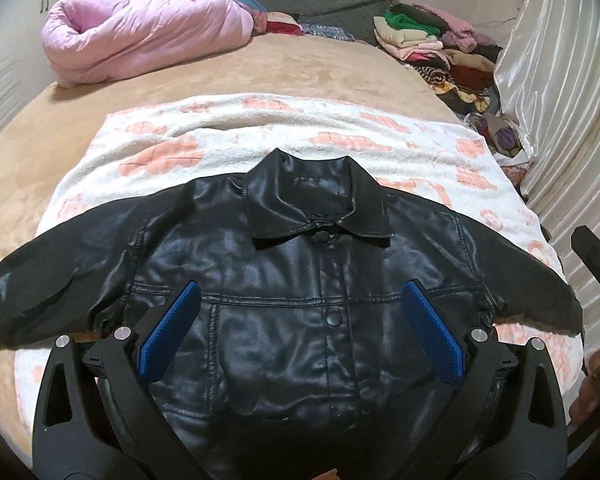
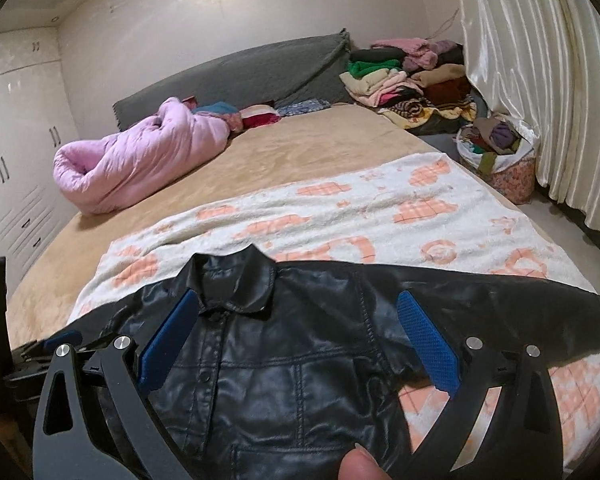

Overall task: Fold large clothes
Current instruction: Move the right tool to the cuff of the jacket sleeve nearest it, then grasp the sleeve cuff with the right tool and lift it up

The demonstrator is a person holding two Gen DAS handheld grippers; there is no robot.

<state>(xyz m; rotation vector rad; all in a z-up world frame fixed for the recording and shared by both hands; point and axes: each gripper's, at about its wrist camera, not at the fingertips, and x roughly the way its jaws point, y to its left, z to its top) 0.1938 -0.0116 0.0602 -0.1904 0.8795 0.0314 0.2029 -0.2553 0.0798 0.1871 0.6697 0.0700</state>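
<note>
Lying face-up on patterned towel (image 1: 340, 136), black leather jacket (image 1: 284, 312) was buttoned, collar away from cameras, both sleeves spread sideways. Towel covered tan bed (image 1: 260, 64). Left gripper (image 1: 300, 292) hovered over jacket chest, blue pads (image 1: 170, 330) wide apart, gripping nothing. Right gripper (image 2: 298, 300) hovered near collar (image 2: 244, 284), fingers likewise apart, empty. Pink duvet (image 2: 140, 160) lay rolled beyond.

no readable text, labels or numbers anywhere.
</note>
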